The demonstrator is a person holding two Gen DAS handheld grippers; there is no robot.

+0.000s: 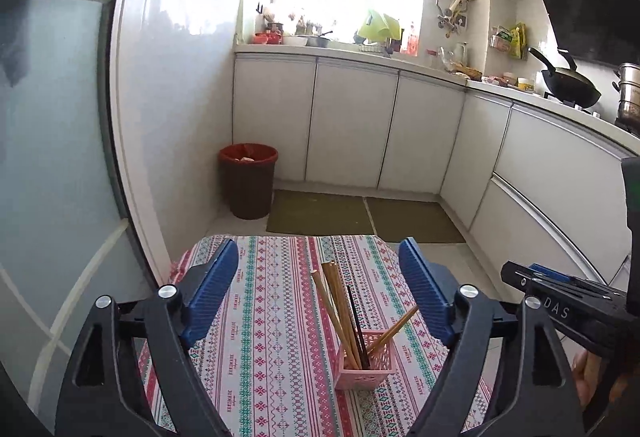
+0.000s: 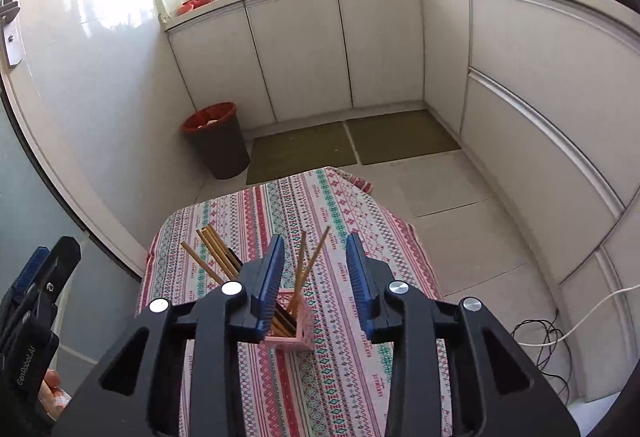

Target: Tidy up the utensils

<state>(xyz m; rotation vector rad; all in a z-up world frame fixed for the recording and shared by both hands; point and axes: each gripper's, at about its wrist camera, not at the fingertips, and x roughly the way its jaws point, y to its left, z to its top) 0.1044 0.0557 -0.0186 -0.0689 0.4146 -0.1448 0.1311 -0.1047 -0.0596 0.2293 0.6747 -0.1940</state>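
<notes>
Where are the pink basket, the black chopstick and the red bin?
pink basket point(image 1: 366, 373), left wrist view, front wall.
black chopstick point(image 1: 356, 321), left wrist view, mid-shaft.
red bin point(image 1: 248, 183), left wrist view, side wall.

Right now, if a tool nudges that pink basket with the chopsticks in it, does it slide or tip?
Probably tips. The pink basket looks small, thin-walled and perforated, so likely light. The chopsticks stand far above its rim and lean outward, which likely makes it top-heavy. The patterned tablecloth may grip its base or bunch up rather than let it slide.
</notes>
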